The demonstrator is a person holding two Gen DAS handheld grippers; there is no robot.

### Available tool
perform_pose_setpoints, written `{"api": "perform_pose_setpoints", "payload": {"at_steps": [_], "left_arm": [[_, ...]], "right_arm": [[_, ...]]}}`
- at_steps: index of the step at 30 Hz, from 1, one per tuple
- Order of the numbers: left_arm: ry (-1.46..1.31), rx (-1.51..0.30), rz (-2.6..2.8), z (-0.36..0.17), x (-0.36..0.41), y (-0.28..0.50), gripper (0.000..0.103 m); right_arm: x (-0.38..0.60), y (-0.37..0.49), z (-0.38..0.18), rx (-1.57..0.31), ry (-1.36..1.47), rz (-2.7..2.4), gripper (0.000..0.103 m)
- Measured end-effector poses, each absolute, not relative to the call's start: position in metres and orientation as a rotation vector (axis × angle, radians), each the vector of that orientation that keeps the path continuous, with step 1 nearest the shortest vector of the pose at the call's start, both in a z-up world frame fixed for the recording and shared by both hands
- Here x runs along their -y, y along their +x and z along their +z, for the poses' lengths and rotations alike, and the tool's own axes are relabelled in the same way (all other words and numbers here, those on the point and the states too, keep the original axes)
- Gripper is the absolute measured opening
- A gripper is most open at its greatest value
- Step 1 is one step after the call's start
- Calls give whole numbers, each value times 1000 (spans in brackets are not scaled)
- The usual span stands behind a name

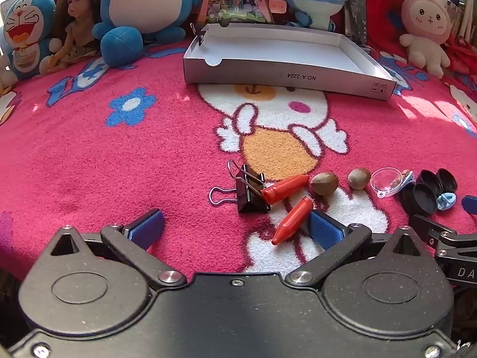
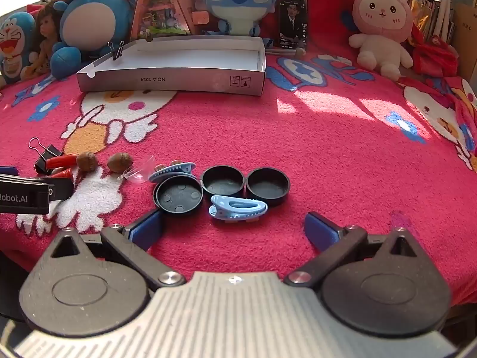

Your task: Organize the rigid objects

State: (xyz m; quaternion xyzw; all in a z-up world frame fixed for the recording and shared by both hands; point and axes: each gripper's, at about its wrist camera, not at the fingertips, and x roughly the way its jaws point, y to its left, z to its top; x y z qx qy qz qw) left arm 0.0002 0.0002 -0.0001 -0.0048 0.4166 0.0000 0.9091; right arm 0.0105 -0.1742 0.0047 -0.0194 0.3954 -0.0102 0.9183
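Observation:
A row of small things lies on the pink blanket. In the left wrist view, a black binder clip (image 1: 250,192), two red plastic tips (image 1: 284,192) (image 1: 292,220) and two nuts (image 1: 324,183) (image 1: 359,178) lie just ahead of my left gripper (image 1: 235,228), which is open and empty. In the right wrist view, three black round lids (image 2: 178,194) (image 2: 223,182) (image 2: 268,185), two blue hair clips (image 2: 237,208) (image 2: 173,169) and a clear plastic cup (image 2: 138,171) lie ahead of my right gripper (image 2: 234,228), open and empty. The white cardboard box (image 2: 179,80) stands behind.
A small binder clip (image 2: 117,49) grips the box's left rim. Plush toys (image 2: 383,26), a doll (image 1: 76,21), a triangular toy house (image 2: 162,6) and a photo card (image 2: 292,21) line the back. The left gripper's body (image 2: 23,195) enters the right wrist view at the left.

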Motion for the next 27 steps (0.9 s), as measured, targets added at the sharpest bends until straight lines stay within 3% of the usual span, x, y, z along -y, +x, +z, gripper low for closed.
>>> {"api": "perform_pose_setpoints", "payload": {"at_steps": [27], "left_arm": [[-4, -858, 4, -1, 0, -1, 103]], "right_arm": [[173, 10, 5, -814, -43, -23, 103]]}}
